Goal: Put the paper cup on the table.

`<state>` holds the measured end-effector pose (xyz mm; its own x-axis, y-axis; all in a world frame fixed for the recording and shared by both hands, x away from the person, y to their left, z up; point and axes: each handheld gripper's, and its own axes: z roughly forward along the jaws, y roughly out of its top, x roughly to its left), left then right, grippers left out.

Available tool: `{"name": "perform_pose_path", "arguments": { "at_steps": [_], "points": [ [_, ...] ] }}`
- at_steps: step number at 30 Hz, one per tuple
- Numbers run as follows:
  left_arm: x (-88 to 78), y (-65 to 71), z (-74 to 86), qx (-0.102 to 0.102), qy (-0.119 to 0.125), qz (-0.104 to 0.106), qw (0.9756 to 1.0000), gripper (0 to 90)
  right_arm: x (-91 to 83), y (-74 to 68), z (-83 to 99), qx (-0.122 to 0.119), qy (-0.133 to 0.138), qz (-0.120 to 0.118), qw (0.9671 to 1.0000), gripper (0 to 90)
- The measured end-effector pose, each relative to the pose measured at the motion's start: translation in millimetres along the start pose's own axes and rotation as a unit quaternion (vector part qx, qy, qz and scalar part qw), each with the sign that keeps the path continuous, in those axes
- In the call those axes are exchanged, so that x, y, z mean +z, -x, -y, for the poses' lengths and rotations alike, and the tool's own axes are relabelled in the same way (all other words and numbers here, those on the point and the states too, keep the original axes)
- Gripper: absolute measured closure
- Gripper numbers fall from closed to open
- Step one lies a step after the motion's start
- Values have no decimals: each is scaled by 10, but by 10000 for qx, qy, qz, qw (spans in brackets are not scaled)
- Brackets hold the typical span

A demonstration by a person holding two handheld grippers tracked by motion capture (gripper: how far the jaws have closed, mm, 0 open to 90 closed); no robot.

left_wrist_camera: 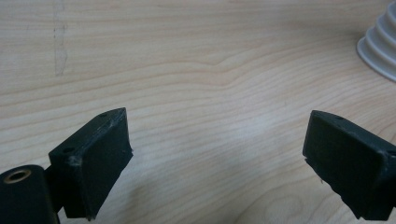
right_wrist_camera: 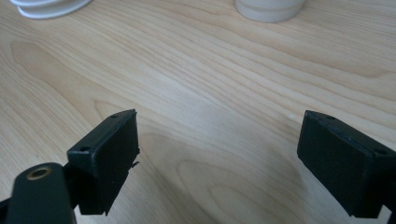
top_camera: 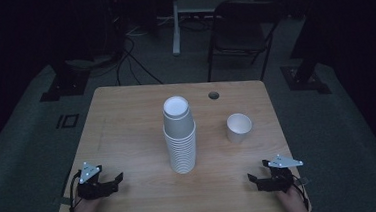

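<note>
Paper cups (top_camera: 180,136), white and ribbed at their rims, stood nested upside down in a tall stack mid-table, a single upright cup (top_camera: 239,127) just right of it. On the pale wood-grain table (top_camera: 127,125), the left gripper (top_camera: 112,183) and right gripper (top_camera: 254,180) rested near the front corners, black jaws wide, holding nothing.

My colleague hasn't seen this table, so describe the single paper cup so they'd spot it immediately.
Start at the wooden table and find the tall stack of white cups at its centre. To the right of the stack, apart from it, stands the single cup. It alone sits mouth up, short and unstacked; the stack's cups are upside down.
</note>
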<state>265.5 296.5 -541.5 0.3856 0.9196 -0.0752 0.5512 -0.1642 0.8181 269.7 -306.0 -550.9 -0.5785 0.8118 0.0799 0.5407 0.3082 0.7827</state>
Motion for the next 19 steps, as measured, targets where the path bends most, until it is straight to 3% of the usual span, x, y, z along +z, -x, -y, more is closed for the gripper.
{"name": "perform_pose_path", "arguments": {
  "at_steps": [5, 7, 19],
  "points": [
    [2, 6, 20, 66, -82, -17, 9999, 82, -18, 15, 35, -69, -214, 328, 9992, 120],
    [6, 16, 19, 91, -89, -21, 9999, 82, 7, 11, 34, -123, -410, 353, 9985, 119],
    [13, 0, 17, 6, -136, 18, 9999, 82, 18, 4, 28, -137, -427, 392, 9982, 113]
  ]
}}
